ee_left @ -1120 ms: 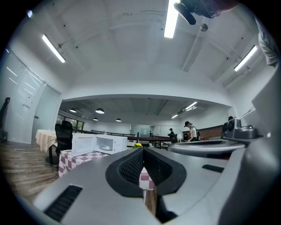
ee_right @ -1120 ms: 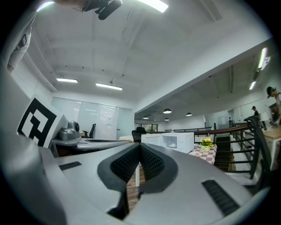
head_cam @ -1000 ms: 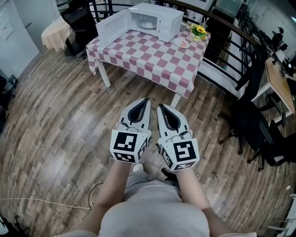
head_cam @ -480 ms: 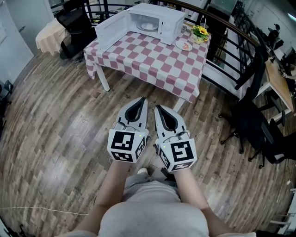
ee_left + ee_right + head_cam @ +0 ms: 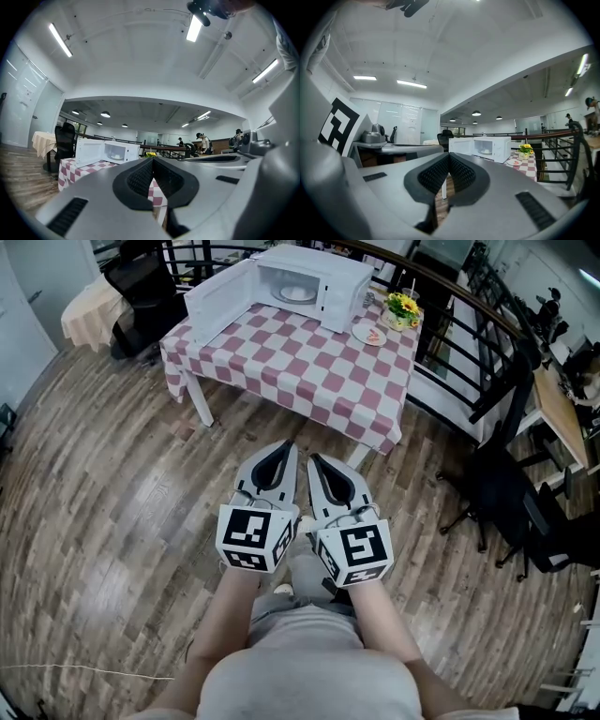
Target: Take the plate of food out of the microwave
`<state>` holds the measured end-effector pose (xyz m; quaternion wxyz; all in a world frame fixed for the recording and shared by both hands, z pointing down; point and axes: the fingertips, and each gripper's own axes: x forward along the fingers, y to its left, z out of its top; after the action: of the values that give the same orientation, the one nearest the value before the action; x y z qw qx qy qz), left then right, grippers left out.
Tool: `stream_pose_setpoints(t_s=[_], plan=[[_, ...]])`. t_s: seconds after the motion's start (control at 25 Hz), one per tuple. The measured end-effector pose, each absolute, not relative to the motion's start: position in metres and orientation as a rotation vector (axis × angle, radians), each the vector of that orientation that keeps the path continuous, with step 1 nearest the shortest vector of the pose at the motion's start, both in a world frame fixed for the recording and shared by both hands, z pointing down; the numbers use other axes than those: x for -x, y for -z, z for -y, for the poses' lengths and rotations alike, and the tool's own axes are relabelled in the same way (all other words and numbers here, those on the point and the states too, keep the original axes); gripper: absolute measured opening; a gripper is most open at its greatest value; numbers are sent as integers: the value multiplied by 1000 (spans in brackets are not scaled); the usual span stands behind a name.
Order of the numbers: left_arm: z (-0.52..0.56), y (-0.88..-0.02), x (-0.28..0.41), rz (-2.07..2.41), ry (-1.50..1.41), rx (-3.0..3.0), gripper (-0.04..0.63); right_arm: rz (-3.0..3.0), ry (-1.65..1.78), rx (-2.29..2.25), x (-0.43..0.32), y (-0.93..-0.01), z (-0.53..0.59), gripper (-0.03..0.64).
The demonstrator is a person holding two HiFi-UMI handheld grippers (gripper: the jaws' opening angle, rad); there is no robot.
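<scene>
Two grippers were held side by side close before the person's body, pointing level toward the table. The left gripper (image 5: 284, 450) and the right gripper (image 5: 317, 463) each had their jaws pressed together with nothing between them. Beyond them lay wood-plank floor (image 5: 103, 502), then a table (image 5: 300, 367) draped in a red-and-white checked cloth, well apart from the grippers. At its far end stood a white microwave (image 5: 339, 277) with its door (image 5: 217, 294) swung open to the left. Inside it sat a pale plate (image 5: 298, 292) bearing a low mound of food, too small to identify. Just right of the microwave a small plate (image 5: 369, 333) held something reddish, with a pot of yellow flowers (image 5: 403, 307) beside it. A black railing (image 5: 469, 324) ran behind the table, and dark office chairs (image 5: 511, 493) stood to the right.
</scene>
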<state>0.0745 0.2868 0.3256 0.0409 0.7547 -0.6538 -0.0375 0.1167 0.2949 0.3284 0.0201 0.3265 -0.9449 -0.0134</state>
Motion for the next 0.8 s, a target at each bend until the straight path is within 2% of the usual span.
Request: stream_pose_setpoints(t_s=[0.8], plan=[[-162, -334, -24, 2034, 120, -2264, 2, 2951, 67, -1042, -79, -326, -167, 23]])
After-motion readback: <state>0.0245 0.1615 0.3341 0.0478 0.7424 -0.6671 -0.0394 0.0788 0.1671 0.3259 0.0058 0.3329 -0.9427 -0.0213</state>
